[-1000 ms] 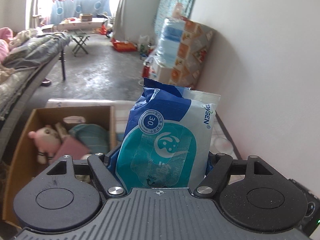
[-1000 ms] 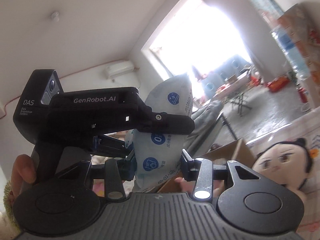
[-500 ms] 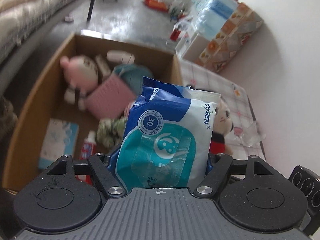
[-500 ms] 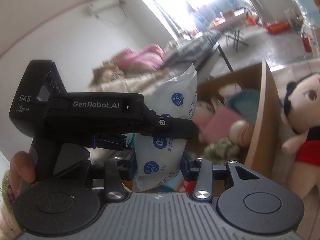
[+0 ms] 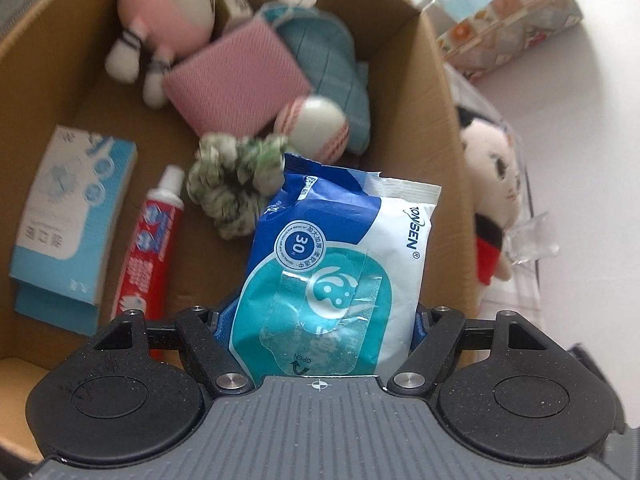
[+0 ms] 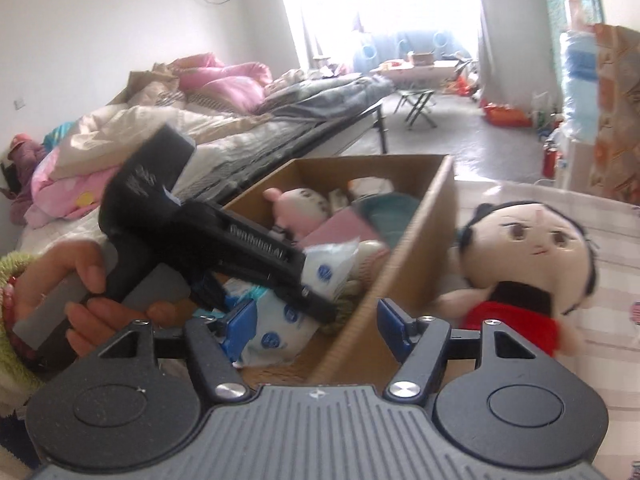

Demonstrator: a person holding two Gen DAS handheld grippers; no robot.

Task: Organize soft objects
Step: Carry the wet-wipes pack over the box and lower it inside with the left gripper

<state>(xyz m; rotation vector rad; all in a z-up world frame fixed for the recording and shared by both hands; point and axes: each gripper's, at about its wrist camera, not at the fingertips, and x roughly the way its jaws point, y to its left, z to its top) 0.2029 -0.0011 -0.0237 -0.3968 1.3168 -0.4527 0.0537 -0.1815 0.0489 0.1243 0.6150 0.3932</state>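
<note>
While over the box, left tool grips wipes.

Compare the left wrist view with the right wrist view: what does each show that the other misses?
Only the left wrist view shows the toothpaste tube, the blue-and-white carton and the green scrunchie on the box floor. Only the right wrist view shows the bed, the person's hand and the open right hand-held gripper. Both show the cardboard box, the wipes pack shut in the left hand-held gripper, the pink plush inside and the red-dressed doll outside.
</note>
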